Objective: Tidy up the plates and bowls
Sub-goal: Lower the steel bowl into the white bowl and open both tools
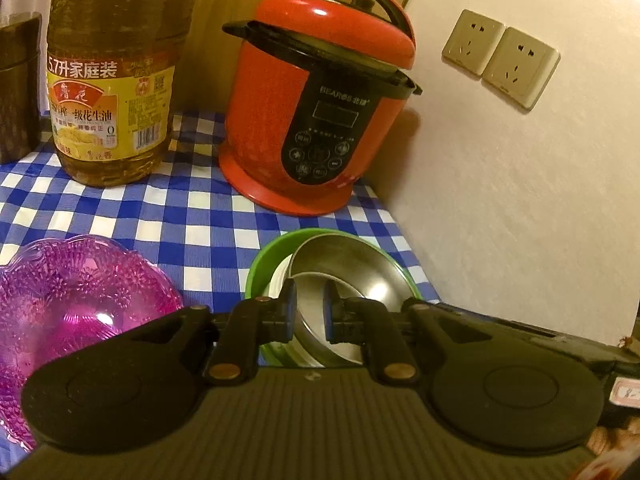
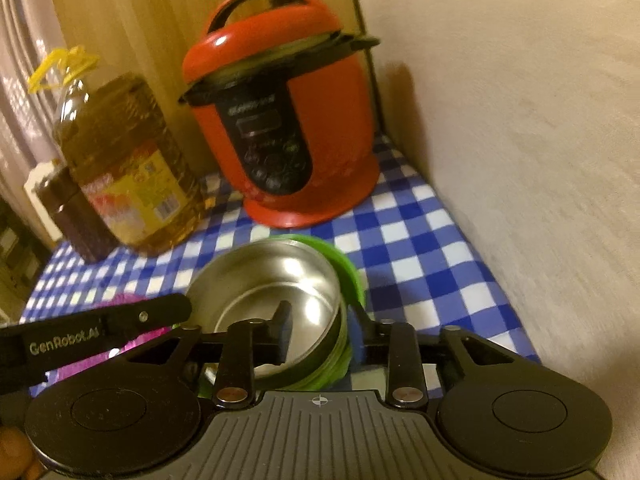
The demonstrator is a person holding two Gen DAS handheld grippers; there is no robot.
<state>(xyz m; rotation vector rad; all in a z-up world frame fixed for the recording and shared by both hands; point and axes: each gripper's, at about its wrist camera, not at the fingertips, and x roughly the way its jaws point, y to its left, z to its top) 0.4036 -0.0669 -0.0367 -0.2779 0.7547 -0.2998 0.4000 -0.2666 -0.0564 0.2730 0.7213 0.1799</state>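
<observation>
A red pressure cooker [image 1: 320,96] stands at 12 o'clock on the checked tablecloth [image 1: 192,216], oil bottle [image 1: 112,80] at 10. Nearer, 1 steel bowl [image 1: 352,276] sits inside a green bowl [image 1: 264,264] (pink glass dish [image 1: 68,300] at 8). Left gripper [image 1: 310,316] is clamped on the steel rim; right gripper [image 2: 320,334] has jaws apart, straddling both rims.

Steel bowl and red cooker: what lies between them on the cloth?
Only the green bowl's far rim, then bare checked cloth, between the steel bowl and red cooker. Both wrist views show it.
</observation>
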